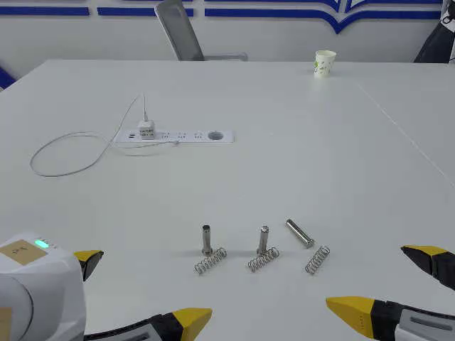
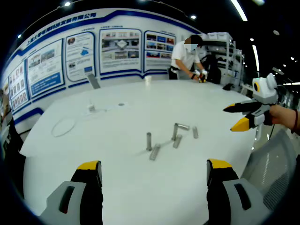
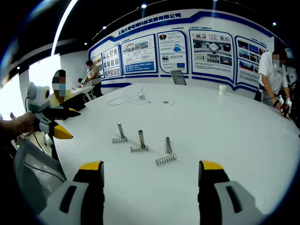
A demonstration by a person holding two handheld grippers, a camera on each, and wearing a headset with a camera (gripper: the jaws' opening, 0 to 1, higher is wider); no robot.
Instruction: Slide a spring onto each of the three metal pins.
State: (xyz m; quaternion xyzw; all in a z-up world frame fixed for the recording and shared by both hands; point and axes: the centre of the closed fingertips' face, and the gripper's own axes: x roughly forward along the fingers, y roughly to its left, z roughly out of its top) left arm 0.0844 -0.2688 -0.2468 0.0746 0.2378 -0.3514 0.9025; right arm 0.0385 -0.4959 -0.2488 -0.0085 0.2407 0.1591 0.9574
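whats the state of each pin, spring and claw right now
left pin, upright, bare
middle pin, upright, bare
right pin, lying down, bare
left spring, lying loose
middle spring, lying loose
right spring, lying loose
left claw, open
right claw, open

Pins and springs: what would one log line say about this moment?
upright pins: two | lying pin: one | springs: three loose on table, none threaded | left gripper: open, empty | right gripper: open, empty
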